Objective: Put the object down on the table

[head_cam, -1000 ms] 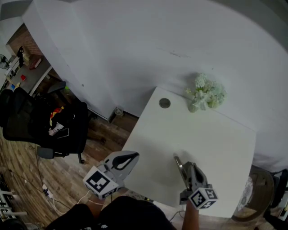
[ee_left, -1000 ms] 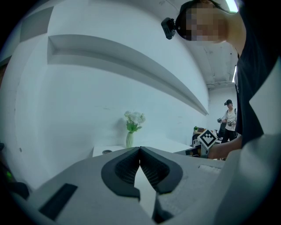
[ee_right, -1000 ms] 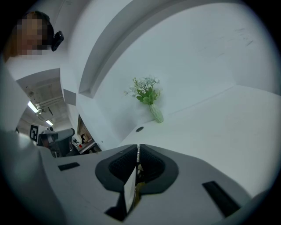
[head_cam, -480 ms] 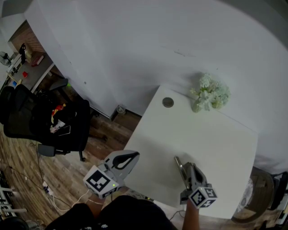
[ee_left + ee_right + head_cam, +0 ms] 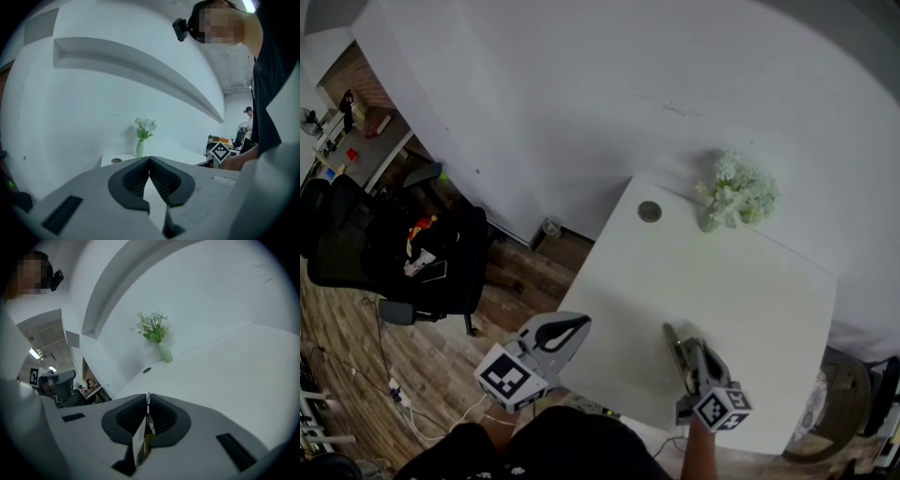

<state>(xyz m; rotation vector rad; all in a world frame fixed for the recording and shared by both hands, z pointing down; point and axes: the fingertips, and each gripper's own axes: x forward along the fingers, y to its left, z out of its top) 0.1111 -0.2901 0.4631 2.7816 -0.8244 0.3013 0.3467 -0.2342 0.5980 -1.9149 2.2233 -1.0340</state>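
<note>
My right gripper (image 5: 681, 351) hovers over the front part of the white table (image 5: 759, 281), shut on a thin flat object (image 5: 671, 336) that sticks out past its tips. In the right gripper view the flat object (image 5: 140, 439) stands edge-on between the pads of the right gripper (image 5: 147, 400). My left gripper (image 5: 577, 325) hangs off the table's front left edge, above the floor. Its jaws meet at the tips in the left gripper view (image 5: 149, 160), with nothing between them.
A vase of pale flowers (image 5: 733, 192) stands at the table's far edge against the white wall, with a small round disc (image 5: 649, 212) near the far left corner. A black office chair (image 5: 412, 262) stands on the wooden floor at left. A round stool (image 5: 839, 394) is at right.
The head view shifted slightly. Both grippers stay almost where they were, and the right one still grips the flat object.
</note>
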